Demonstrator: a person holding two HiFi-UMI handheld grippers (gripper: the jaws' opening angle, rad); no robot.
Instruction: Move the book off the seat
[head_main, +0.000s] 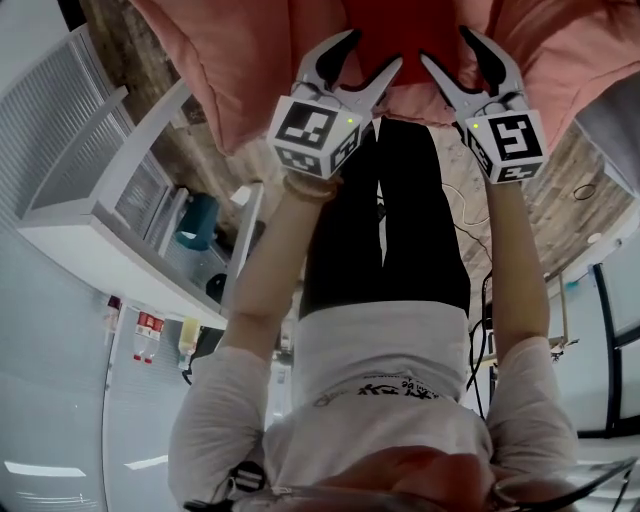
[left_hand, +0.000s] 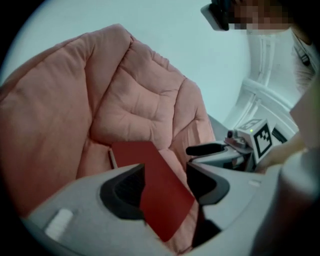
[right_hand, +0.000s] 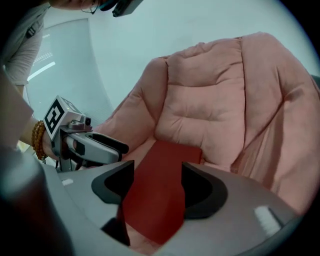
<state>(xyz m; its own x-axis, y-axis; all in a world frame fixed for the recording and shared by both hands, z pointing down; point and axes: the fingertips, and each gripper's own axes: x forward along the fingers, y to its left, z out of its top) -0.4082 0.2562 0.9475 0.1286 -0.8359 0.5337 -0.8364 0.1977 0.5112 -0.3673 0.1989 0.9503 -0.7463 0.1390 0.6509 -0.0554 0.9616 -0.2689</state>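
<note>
Here the red book (left_hand: 150, 185) lies flat on the pink cushioned seat (left_hand: 75, 110), its far edge near the backrest. The left claw (head_main: 372, 50) and right claw (head_main: 445, 45) hang side by side over its near end. Both are wide open and empty; the book shows in each gap, ungripped.
</note>
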